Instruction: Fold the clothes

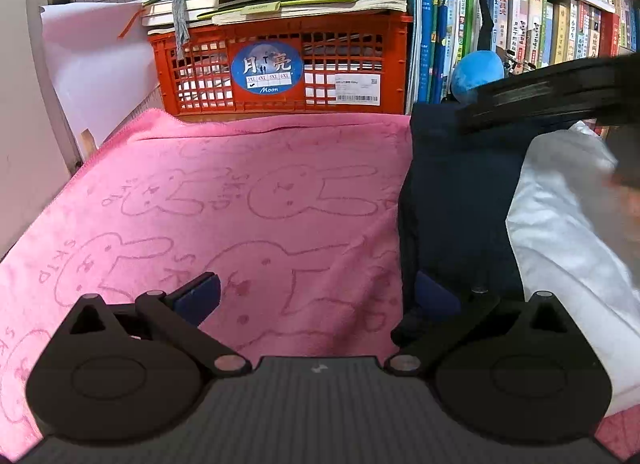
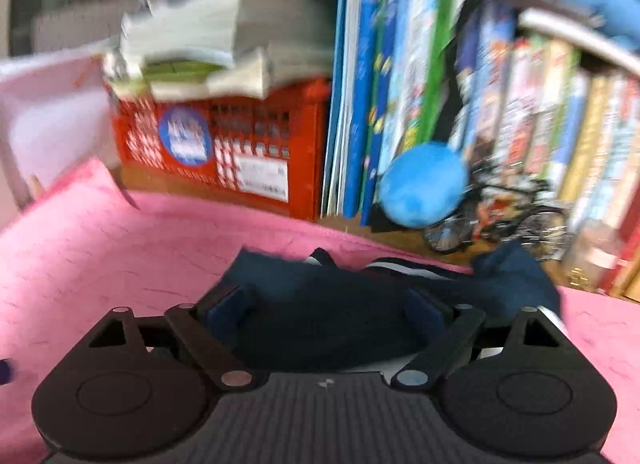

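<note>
A navy garment (image 1: pixel 460 203) lies crumpled on the right side of a pink bunny-print towel (image 1: pixel 240 203), with white cloth (image 1: pixel 560 256) against its right side. My left gripper (image 1: pixel 318 296) stands open low over the towel, its right pad at the navy cloth's left edge. The black body of the other hand's tool (image 1: pixel 540 95) crosses the upper right. In the blurred right wrist view, my right gripper (image 2: pixel 326 314) has its jaws spread wide, and the bunched navy garment (image 2: pixel 320 304) fills the gap between the pads. The pink towel (image 2: pixel 120 256) stretches around it.
An orange crate (image 1: pixel 280 63) stacked with books and papers stands just behind the towel. Upright books on a shelf (image 1: pixel 560 23) fill the back right, with a blue plush ball (image 2: pixel 424 187) and a small model bicycle (image 2: pixel 500 219) in front. A white sheet (image 1: pixel 92 63) leans at the left.
</note>
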Motion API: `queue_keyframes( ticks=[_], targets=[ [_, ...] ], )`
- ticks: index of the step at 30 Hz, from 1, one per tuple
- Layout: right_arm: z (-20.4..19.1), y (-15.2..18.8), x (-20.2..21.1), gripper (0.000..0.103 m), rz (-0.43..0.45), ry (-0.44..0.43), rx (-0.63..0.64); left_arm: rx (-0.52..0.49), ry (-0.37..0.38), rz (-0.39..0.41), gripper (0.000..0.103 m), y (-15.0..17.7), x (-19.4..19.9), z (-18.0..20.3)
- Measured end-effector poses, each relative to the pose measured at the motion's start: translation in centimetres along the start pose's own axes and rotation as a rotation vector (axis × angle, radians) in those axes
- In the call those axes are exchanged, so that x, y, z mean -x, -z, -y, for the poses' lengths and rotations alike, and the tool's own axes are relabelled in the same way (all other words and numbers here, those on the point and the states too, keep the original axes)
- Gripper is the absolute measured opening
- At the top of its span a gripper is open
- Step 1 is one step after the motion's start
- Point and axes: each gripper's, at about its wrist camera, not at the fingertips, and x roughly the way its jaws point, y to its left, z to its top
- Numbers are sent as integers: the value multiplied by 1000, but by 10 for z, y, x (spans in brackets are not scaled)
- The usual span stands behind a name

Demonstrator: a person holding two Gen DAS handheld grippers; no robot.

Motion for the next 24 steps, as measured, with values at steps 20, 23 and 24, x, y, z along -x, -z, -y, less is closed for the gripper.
queue_keyframes(
  ticks=[20, 23, 24],
  targets=[
    [50, 134, 118, 97, -68, -15, -134, 2, -86, 101, 103, -10, 41, -2],
    [50, 135, 118, 100, -71, -27, -130, -17, 66, 173, 103, -19, 77, 16],
    [53, 136, 120, 100, -65, -43, -139, -43, 101, 187, 103, -19, 82, 27]
  ],
)
